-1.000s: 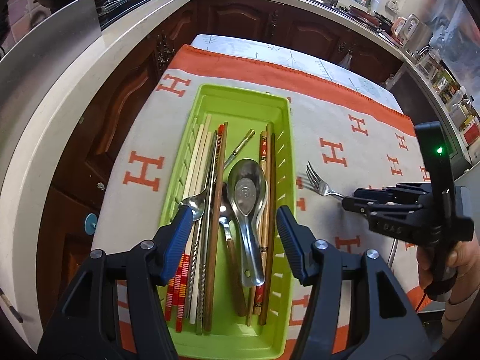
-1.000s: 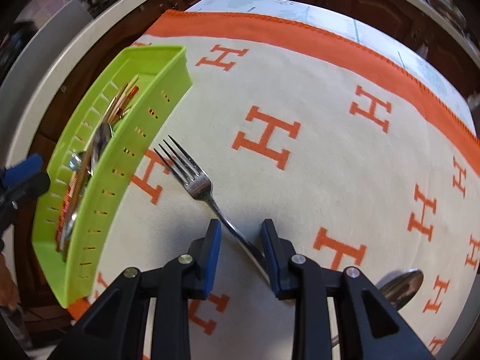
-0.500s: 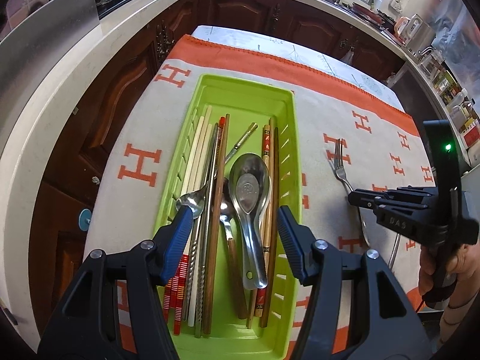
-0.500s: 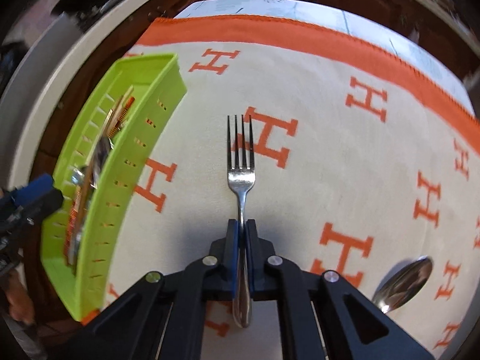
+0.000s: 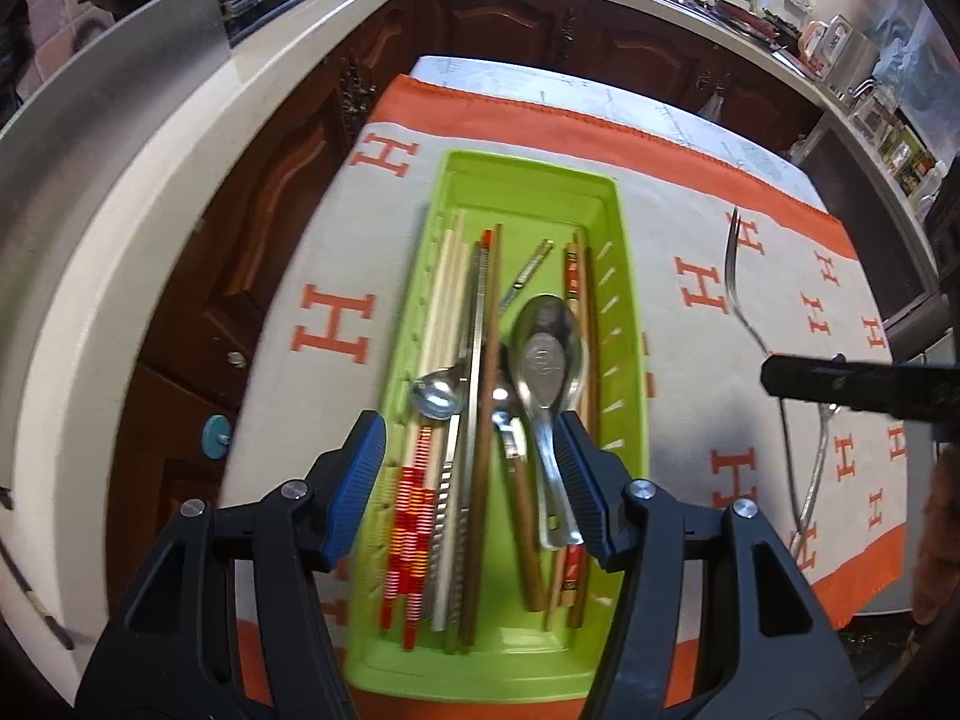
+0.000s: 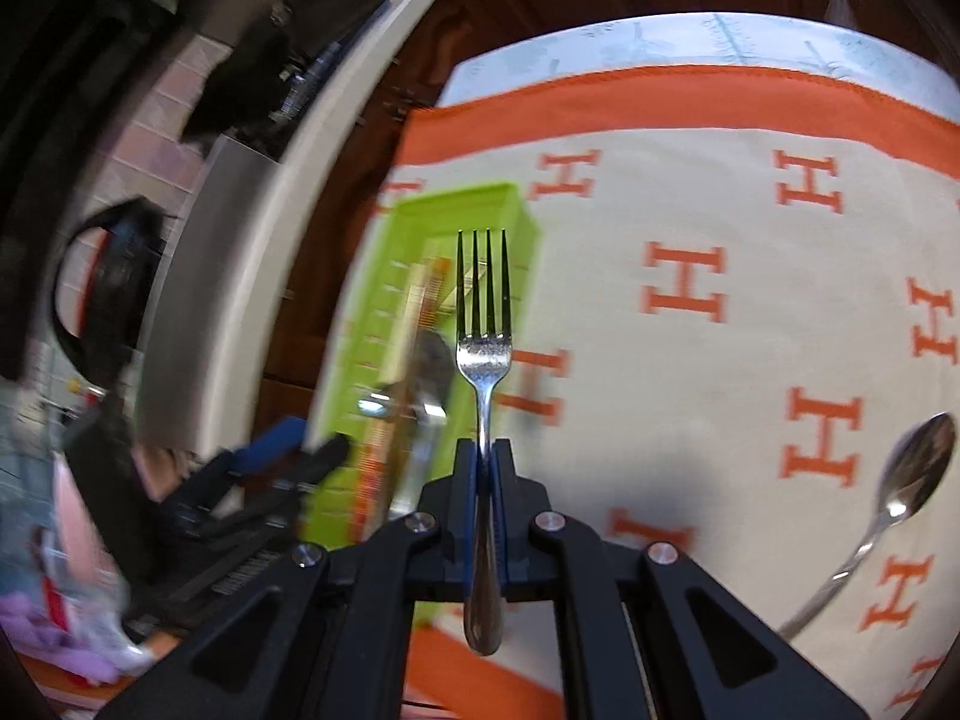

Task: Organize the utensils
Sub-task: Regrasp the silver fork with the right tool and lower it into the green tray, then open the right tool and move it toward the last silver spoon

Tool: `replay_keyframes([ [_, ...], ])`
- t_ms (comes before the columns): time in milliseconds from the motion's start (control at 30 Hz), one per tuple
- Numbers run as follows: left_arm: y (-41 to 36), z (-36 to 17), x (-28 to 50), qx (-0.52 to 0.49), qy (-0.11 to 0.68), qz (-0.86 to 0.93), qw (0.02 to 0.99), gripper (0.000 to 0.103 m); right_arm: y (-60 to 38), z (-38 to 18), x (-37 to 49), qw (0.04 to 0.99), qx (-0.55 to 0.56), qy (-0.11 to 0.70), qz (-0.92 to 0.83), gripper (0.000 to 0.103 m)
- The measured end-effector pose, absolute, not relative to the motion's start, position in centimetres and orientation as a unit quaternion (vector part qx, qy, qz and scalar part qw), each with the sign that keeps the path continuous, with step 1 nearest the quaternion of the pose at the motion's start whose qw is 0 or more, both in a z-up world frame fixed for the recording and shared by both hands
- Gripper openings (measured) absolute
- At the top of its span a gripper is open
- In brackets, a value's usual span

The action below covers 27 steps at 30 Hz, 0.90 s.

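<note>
While the left gripper (image 5: 468, 468) hangs spread wide over the near end of the green tray (image 5: 624, 300), the left wrist view shows chopsticks (image 5: 444, 324), a big spoon (image 5: 549, 354) and a smaller spoon (image 5: 438, 396) lying inside the tray. Right of the tray, above the H-patterned cloth (image 5: 336, 252), the fork (image 5: 735, 282) sticks out of the dark right gripper (image 5: 774, 377).

Right wrist view: right gripper (image 6: 485, 468) pinched tight on the fork (image 6: 485, 354) handle, tines pointing away, over the tray's (image 6: 516, 204) right wall. A loose spoon (image 6: 900, 492) lies on the cloth (image 6: 750, 228) well right of the tray.
</note>
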<state>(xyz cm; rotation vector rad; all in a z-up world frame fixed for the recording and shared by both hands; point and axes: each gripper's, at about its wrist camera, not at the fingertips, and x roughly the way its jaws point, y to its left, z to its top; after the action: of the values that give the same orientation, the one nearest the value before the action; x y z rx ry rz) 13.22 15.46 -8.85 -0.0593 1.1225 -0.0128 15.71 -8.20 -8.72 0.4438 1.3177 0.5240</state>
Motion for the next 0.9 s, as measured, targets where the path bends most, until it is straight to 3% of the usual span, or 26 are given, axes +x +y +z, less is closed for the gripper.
replay_keyframes([
  [133, 16.3, -8.2, 13.0, -0.031, 0.531, 0.003, 0.847, 0.057, -5.5, -8.6, 16.1, 0.727, 0.212, 0.604, 0.249, 0.004],
  [267, 17.0, -7.7, 12.7, -0.029, 0.53, 0.008, 0.848, 0.071, -2.5, -10.0, 16.7, 0.71, 0.226, 0.619, 0.249, 0.004],
  [567, 18.6, -8.0, 11.9, -0.053, 0.541, 0.022, 0.839, 0.072, 0.4, -12.9, 16.8, 0.694, 0.26, 0.624, 0.249, 0.008],
  [900, 17.3, -6.1, 11.1, -0.053, 0.527, 0.005, 0.848, 0.072, -2.7, -10.3, 15.1, 0.721, 0.245, 0.596, 0.254, 0.008],
])
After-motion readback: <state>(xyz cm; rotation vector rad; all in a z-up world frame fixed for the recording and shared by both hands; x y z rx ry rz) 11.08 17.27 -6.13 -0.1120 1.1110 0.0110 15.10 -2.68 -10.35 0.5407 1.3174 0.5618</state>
